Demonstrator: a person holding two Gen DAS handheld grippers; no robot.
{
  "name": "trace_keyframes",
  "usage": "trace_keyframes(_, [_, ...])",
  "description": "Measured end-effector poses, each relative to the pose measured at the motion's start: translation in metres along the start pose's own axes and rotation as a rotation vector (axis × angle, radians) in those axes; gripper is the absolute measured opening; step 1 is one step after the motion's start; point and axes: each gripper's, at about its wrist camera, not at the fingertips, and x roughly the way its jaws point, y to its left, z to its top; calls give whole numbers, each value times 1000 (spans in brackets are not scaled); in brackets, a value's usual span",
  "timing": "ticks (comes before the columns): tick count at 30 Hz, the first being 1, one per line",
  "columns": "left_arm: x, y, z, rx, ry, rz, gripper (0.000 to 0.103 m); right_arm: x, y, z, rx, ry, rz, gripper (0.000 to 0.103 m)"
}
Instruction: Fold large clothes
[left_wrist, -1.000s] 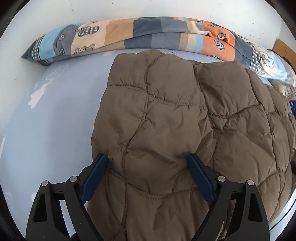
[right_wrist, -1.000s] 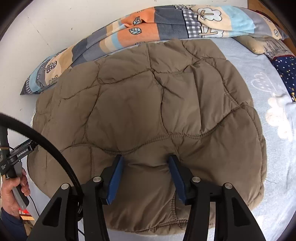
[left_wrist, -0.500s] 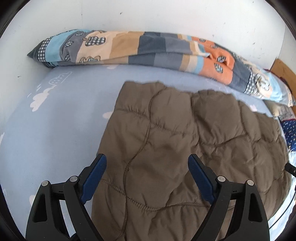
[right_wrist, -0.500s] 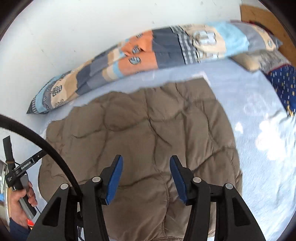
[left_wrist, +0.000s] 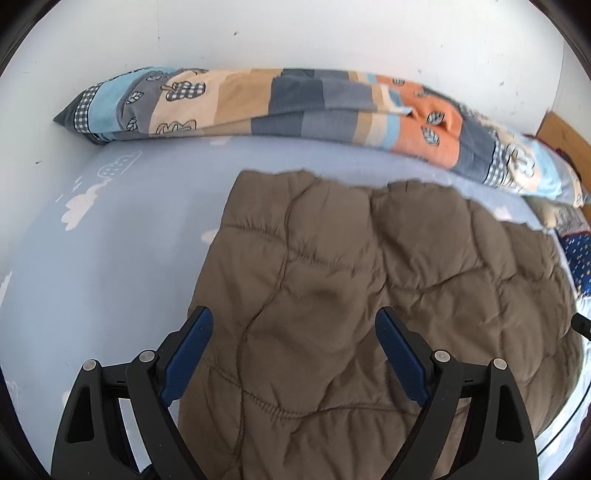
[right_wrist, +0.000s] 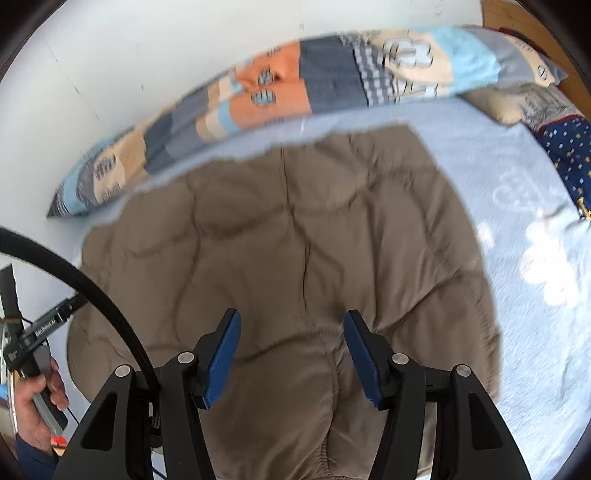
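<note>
The brown quilted jacket lay folded flat on the light blue bedsheet. The left gripper hung above its near edge, jaws spread wide, pads clear of the fabric. The right gripper hung over the jacket's near middle, jaws opening, nothing pinched between them. A patchwork quilt lay along the wall at 12 o'clock. At 9 o'clock in the right view, a hand held a handle with white lettering, too blurred to read.
</note>
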Motion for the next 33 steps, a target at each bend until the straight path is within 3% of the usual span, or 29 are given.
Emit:
trace_keyframes(6, [-1,-9,7,13,-7,-42,90,-15,-5,13,16,-76,-1,61])
trace_keyframes(9, [1,-18,13,34,-16,-58,90,-10,4,21,-13,-77,15,48])
trace_keyframes(12, [5,-34,21,84,-20,-71,90,1,15,32,-60,-75,-15,47])
trace_keyframes(17, [35,-73,47,150,-1,-91,90,37,20,58,-69,-28,-6,47])
trace_keyframes(20, [74,-99,58,225,63,-4,90,67,23,73,-83,15,-40,47])
trace_keyframes(23, [98,-108,63,263,118,36,91,93,22,83,-98,55,-78,47])
trace_keyframes(28, [130,-97,70,198,195,-8,97,136,7,85,-72,156,-78,48])
trace_keyframes(33, [134,-99,73,188,200,-5,99,150,2,89,-56,186,-75,48])
